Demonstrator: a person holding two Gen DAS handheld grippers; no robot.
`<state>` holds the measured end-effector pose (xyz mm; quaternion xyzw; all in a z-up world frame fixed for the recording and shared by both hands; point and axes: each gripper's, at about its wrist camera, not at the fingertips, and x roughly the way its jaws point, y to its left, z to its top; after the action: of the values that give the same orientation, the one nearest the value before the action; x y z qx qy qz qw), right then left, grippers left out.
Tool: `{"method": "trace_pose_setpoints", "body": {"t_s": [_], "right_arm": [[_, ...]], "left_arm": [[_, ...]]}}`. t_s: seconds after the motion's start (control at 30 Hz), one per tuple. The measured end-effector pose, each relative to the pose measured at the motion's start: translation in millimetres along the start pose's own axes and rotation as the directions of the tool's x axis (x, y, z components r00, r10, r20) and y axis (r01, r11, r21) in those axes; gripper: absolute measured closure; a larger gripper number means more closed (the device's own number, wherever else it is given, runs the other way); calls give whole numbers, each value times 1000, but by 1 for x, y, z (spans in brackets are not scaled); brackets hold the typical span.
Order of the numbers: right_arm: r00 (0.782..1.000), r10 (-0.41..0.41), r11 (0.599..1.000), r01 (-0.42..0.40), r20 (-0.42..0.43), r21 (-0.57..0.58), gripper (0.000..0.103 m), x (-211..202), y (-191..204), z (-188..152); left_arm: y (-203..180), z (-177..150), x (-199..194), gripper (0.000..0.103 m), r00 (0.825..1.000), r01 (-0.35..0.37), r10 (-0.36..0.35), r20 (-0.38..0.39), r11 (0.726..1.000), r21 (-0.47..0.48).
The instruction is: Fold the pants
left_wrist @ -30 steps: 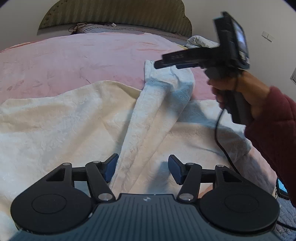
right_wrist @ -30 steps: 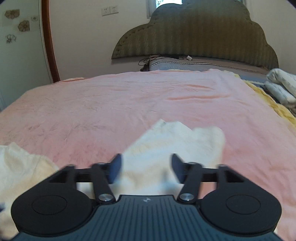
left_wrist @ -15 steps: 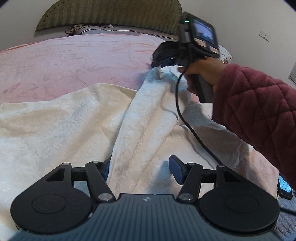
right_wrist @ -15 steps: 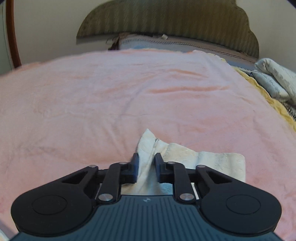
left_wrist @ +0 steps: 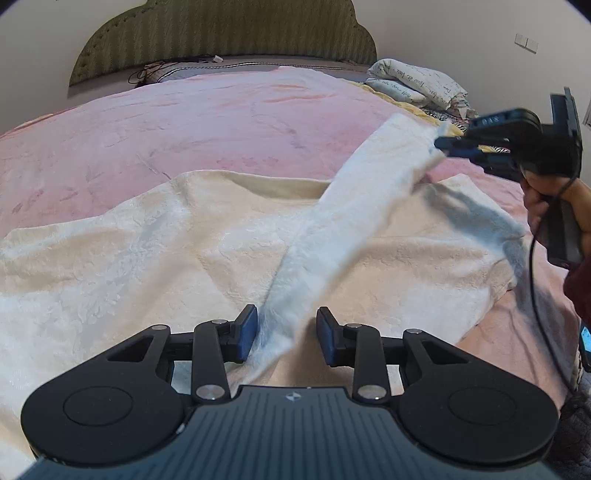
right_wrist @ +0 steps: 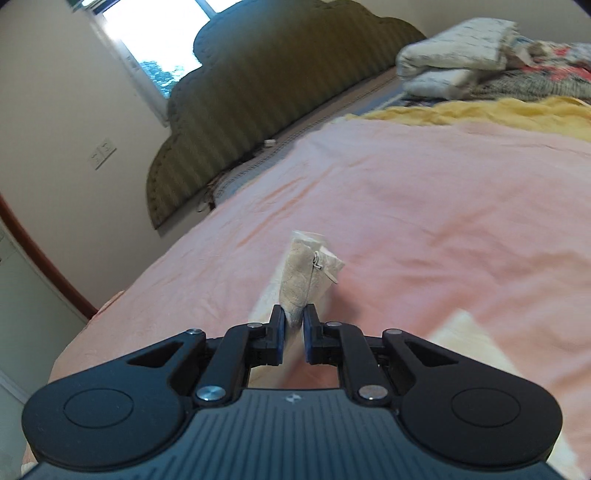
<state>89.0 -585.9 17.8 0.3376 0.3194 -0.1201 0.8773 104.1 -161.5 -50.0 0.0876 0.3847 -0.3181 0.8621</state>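
Cream fleece pants (left_wrist: 155, 243) lie spread on the pink bedcover (left_wrist: 192, 122). One long band of them (left_wrist: 351, 221) is lifted and stretched taut from my left gripper (left_wrist: 286, 332) up to my right gripper (left_wrist: 445, 143). My left gripper's jaws are closing with the band's near end between them; the left pad touches the cloth and a gap shows at the right pad. In the right wrist view my right gripper (right_wrist: 293, 325), held by a hand, is rolled sideways and shut on the band's far end (right_wrist: 306, 273), which sticks up past the pads.
A green padded headboard (left_wrist: 221, 33) and a pillow stand at the far end. Folded quilts (left_wrist: 413, 83) and a yellow blanket (right_wrist: 480, 110) lie at the bed's far right. A phone (left_wrist: 585, 339) lies at the right edge, and the right gripper's cable (left_wrist: 535, 295) hangs there.
My right gripper shut on the pants' far end and swung it out to the right, rolling as it went and pulling the band taut. My left gripper's jaws narrowed around the near end.
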Motion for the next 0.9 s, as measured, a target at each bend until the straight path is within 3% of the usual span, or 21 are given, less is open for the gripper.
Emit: {"method": "trace_pose_setpoints", "body": {"t_s": [0.13,0.23,0.3,0.37,0.4,0.43,0.47,0.5,0.63,0.7,0.77,0.8,0.87,0.9], "right_arm": [[997,68,984,-59,-47,169,90,14,-33,-5],[996,65,974,-51,-59,221,84,26,-40,-10],[997,51,967,-33,-63,252,60,34,-42,-12],[996,74,958,-59,-43,282,50,39,-42,-12],[997,66,958,-55,-29,280,50,39,-40,-11],[998,63,962,-54,-22,266,51,40,-39,-10],[998,63,968,-55,-21,245,70,41,-37,-9],[998,51,973,-44,-23,228,90,41,-36,-8],[993,115,961,-110,-6,252,96,39,-26,9],[985,171,967,-168,4,191,96,38,3,26],[956,291,948,-294,49,117,96,22,41,44],[927,363,927,-369,94,68,96,5,59,52],[867,460,887,-458,191,-55,96,-36,82,61],[846,480,876,-474,230,-87,96,-59,82,60]], "left_arm": [[-4,1,1,64,1000,-14,14,-5,1000,5],[-6,1,0,63,1000,-22,22,-6,1000,7],[-6,1,-1,63,1000,-25,25,-7,1000,2],[-7,1,-1,64,1000,-29,29,-4,1000,-7],[-6,1,-1,64,1000,-30,30,-2,999,-13],[-6,1,-2,66,1000,-31,31,0,999,-19],[-5,0,-2,78,999,-35,35,3,999,-22],[-4,1,-3,80,999,-40,41,5,999,-28],[7,3,-9,89,1000,-26,28,13,992,-120],[15,5,-20,90,997,-46,58,59,982,-183],[24,8,-44,91,978,-78,125,165,962,-263],[26,8,-57,92,965,-93,157,211,954,-286],[28,9,-81,93,943,-105,184,278,956,-274],[26,11,-87,94,949,-97,159,272,969,-227]]}}
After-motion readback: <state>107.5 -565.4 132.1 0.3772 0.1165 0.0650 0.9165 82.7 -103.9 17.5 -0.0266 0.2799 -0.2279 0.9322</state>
